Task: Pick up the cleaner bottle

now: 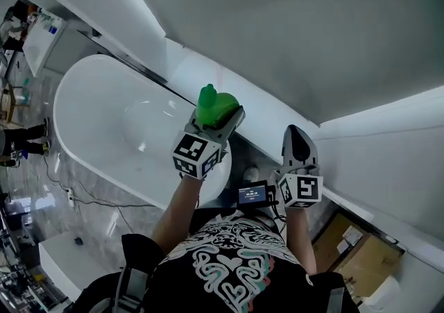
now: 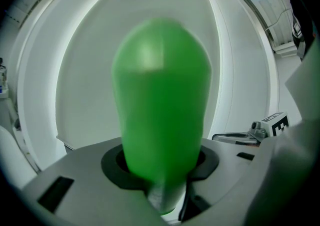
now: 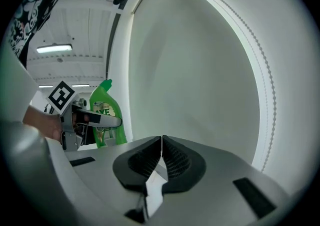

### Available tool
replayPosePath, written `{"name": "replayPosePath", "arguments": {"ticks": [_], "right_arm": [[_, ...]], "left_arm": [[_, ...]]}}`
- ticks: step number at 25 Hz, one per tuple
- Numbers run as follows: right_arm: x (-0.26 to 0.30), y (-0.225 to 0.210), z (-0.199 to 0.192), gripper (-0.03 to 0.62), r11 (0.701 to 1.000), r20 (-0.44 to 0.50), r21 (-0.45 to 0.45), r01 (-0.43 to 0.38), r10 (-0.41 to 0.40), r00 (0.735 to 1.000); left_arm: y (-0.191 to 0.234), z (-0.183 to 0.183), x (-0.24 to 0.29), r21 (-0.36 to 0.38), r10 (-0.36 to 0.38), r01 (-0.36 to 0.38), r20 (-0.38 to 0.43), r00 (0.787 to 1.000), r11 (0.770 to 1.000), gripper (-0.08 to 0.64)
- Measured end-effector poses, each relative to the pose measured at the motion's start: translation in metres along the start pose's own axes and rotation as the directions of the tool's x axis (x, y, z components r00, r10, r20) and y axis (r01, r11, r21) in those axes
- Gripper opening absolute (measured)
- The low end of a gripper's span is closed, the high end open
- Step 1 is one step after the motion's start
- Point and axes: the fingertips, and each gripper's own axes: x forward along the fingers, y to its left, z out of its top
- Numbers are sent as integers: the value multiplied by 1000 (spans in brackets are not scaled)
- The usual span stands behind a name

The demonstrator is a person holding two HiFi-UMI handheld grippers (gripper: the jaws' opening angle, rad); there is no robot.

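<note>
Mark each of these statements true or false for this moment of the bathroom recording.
1. The left claw is closed on the green cleaner bottle. True.
2. The right claw grips the bottle's cap. False: its jaws are together with nothing between them, and it is apart from the bottle.
3. A white bathtub shows at the left of the head view. True.
4. The green cleaner bottle stands on the rim of the bathtub. False: it is held up in the left claw and rests on nothing.
</note>
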Motion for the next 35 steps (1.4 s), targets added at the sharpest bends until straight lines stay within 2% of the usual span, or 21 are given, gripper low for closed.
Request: {"name": "replayPosePath", "arguments": {"ticks": [6,13,22,35], "right_arm": [[-2,7,25,28,1000,31,-4,4,-4,999],[-8,18,49,28,999,75,-33,-2,4,997],[-8,37,56,26,999,77,-46,-24,28,997],[-5,52,52,27,996,61,-80,-35,40,997]], "left_arm": [[-1,23,-13,13,-7,6,17,1000,1000,184],[4,36,-43,-3,20,-19,40,999,1000,184],[19,46,-70,-13,53,-53,67,996,999,184],[16,42,-69,-23,20,-19,66,998,1000,184]]}}
